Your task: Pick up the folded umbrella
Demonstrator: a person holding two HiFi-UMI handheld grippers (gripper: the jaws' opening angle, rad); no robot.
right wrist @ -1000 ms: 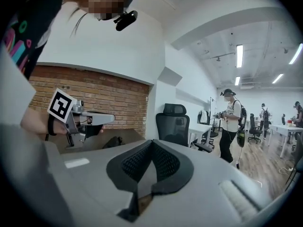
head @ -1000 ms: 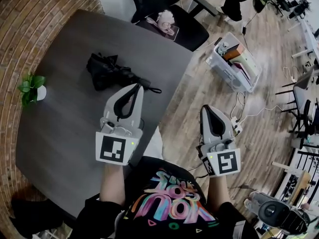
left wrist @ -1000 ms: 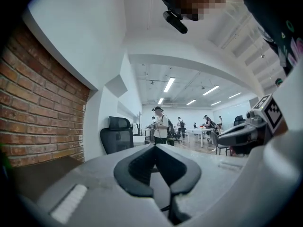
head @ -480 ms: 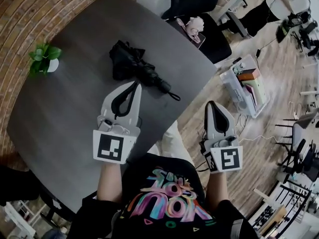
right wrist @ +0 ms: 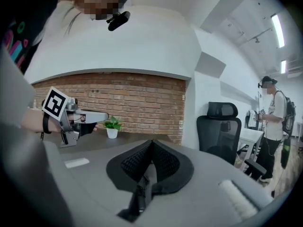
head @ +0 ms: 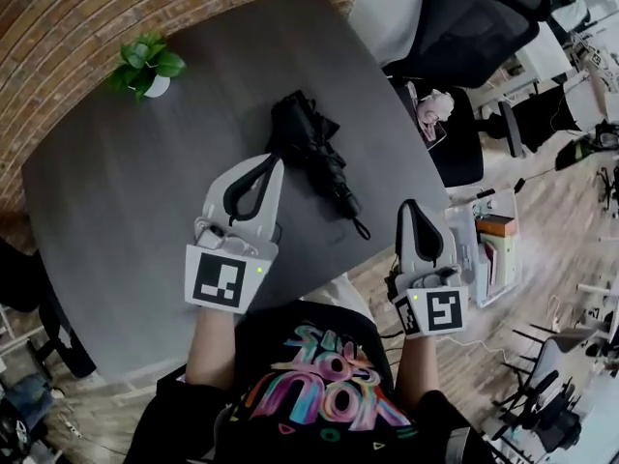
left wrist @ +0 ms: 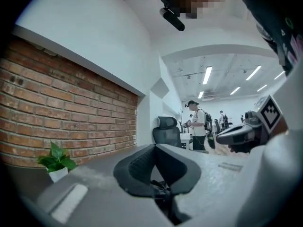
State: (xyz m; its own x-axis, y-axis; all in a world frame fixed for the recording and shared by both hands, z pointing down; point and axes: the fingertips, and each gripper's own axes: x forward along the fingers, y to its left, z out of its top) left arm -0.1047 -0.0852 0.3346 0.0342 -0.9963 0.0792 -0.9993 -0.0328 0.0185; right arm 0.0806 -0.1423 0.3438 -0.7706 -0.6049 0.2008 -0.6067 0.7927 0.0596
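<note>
Both jaws closed, empty | folded umbrella (head: 314, 158) just beside left gripper (head: 275, 162) tips

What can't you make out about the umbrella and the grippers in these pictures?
Head view: the folded umbrella is black on the dark table, and whether it is fastened shut is too dark and small to tell.
Left gripper view: the left gripper has its own shut jaws in front, hiding nearly all of the umbrella.
Right gripper view: the right gripper, with its shut jaws and body, blocks the tabletop ahead. No umbrella shows.
</note>
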